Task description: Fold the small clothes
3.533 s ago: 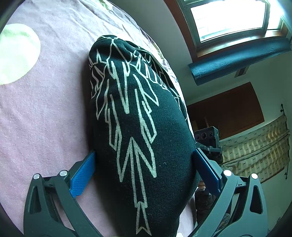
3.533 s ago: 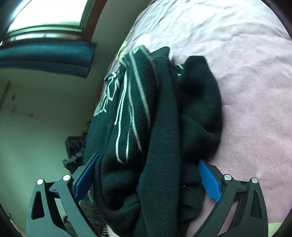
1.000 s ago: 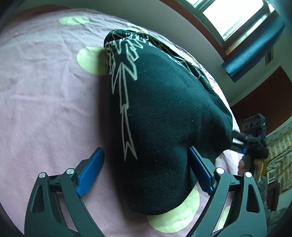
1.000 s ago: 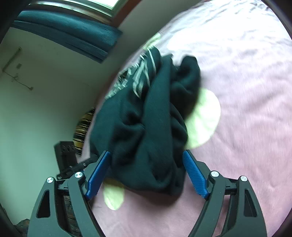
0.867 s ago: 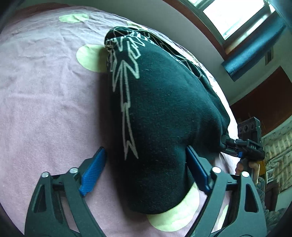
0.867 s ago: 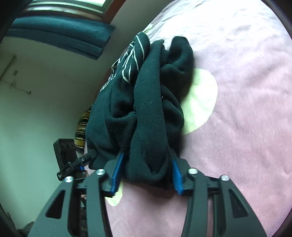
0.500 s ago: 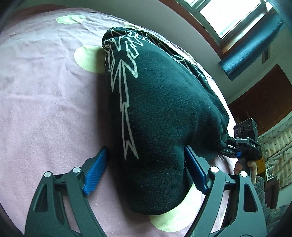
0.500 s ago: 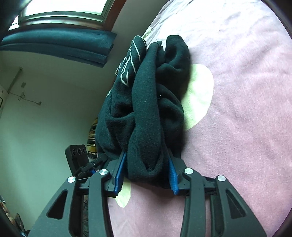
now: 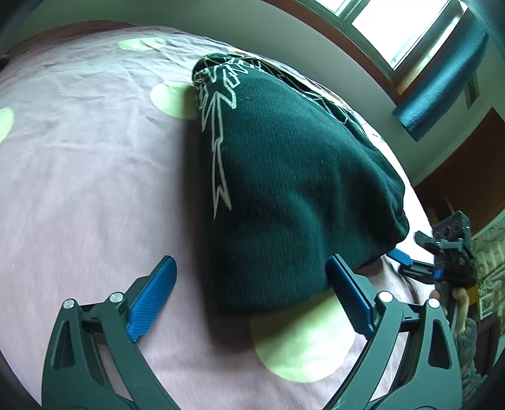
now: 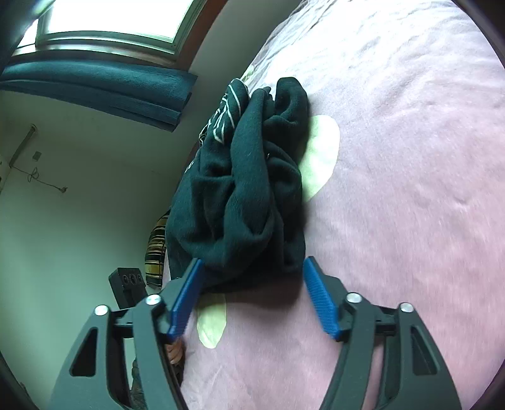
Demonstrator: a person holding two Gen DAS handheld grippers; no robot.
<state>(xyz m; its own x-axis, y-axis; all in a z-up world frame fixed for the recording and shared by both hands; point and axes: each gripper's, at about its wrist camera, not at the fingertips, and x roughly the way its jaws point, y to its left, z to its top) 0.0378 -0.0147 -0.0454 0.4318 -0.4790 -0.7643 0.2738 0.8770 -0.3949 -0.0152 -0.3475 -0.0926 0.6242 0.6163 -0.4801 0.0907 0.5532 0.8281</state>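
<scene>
Surroundings: a pink bedsheet (image 9: 79, 176) with pale green dots (image 9: 303, 343) covers the bed. Behind it I see a plain wall, a bright window (image 10: 110, 19) and a rolled teal blind (image 10: 94, 91) under it; in the left wrist view dark wooden panelling (image 9: 467, 170) stands at far right. Nothing lies on the sheet between my fingers and the garment.

Task item: a dark green sweater (image 9: 293, 189) with a pale line print (image 9: 221, 132) lies bundled on the bed, partly over one green dot.

Left gripper (image 9: 249, 299): its blue fingers (image 9: 151, 299) are spread wide and opening further. The near end of the sweater reaches in between them, and its edge runs just beside the right-hand pad; I cannot tell whether they touch. The left-hand pad stands apart from the cloth, over bare sheet.

Right gripper (image 10: 252, 299): its fingers (image 10: 318, 299) are parted and opening. The crumpled end of the sweater (image 10: 246, 189) hangs just ahead of the tips, with its lowest folds near the left-hand pad; neither pad presses on it.

From the left wrist view, the right gripper (image 9: 410, 261) shows beyond the sweater's far corner, borne by a person's hand (image 9: 457, 299).
</scene>
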